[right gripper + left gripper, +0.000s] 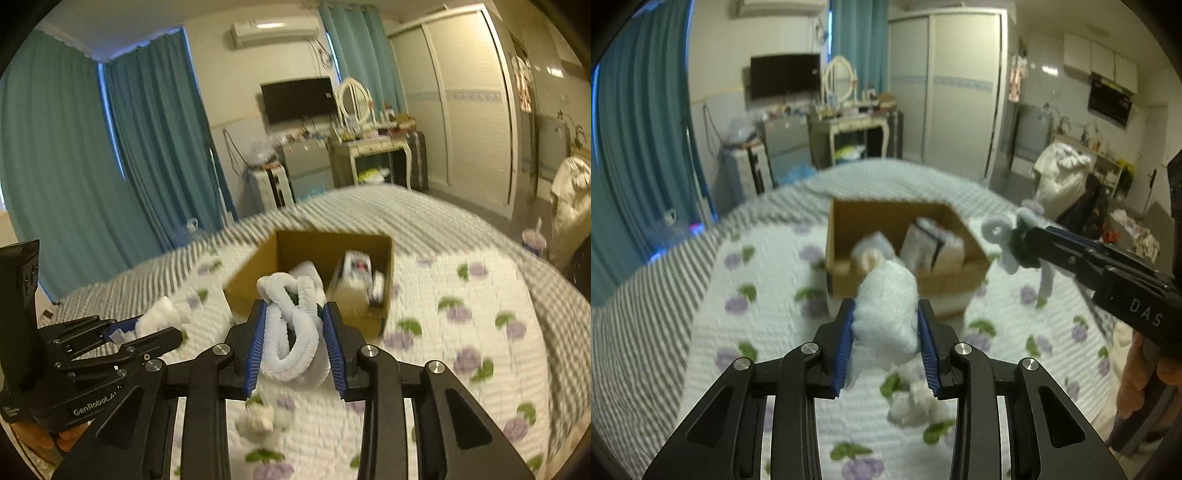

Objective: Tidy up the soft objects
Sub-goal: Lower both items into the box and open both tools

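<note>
While both my grippers hang above the bed, the stock runs as follows, left to right.

Item one: left gripper (886, 332), jaws closed on a pale blue fluffy lump (888, 306), which bulges up between the blue pads (845, 347). The same gripper shows at the left edge of the right wrist view (147, 334), the lump poking out white past its tips.

Item two: small white fluffy piece (916, 402), lying loose on the floral quilt (768, 332), near side, just below the held lump.

Item three: cardboard box (975, 266), open top, standing on the quilt farther off, centre of the bed. Inside it sit a white packet with dark print (932, 245) at the right and a blurred pale bundle (873, 249) at the left.

Item four: right gripper (295, 332), jaws clamped on a looped white chenille cord (291, 325) with a dark green part showing among the loops. From the left wrist view this gripper (1027, 242) enters from the right, the cord hanging just beside the box's right wall.

Item five: striped grey cover (642, 302), under the quilt, left side.
</note>
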The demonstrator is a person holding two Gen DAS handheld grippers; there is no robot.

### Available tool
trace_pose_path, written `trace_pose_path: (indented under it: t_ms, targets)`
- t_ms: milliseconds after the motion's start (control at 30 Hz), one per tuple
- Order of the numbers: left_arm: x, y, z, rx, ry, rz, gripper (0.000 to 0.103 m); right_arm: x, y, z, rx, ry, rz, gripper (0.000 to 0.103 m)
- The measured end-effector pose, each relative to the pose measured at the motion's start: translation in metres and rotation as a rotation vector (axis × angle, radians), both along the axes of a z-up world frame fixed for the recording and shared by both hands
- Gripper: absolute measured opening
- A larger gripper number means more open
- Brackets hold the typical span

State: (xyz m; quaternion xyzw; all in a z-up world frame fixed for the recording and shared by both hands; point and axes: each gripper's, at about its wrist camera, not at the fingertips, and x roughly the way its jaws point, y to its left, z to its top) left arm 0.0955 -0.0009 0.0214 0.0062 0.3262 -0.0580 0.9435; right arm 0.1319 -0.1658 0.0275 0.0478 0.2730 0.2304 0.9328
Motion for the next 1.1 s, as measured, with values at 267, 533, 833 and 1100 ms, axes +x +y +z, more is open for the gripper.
trace_pose_path:
  t_ms: [267,533,833,1100]
  targets:
    - [0.054,0.003,0.024,0.011,-0.074,0.018,0.032,0.04,0.025,0.045,-0.019,-0.089,0.058,0.031]
    - [0.117,0.007,0.002,0.036,-0.052,0.031,0.032,0.103,0.048,0.042,-0.027,-0.077,0.077,0.031]
    - [0.164,-0.003,-0.046,0.079,0.007,0.002,0.032,0.182,0.061,-0.015,-0.057,0.032,0.059,0.031]
    - [0.179,-0.009,-0.067,0.085,0.047,-0.009,0.032,0.217,0.056,-0.056,-0.034,0.102,0.064,0.033]
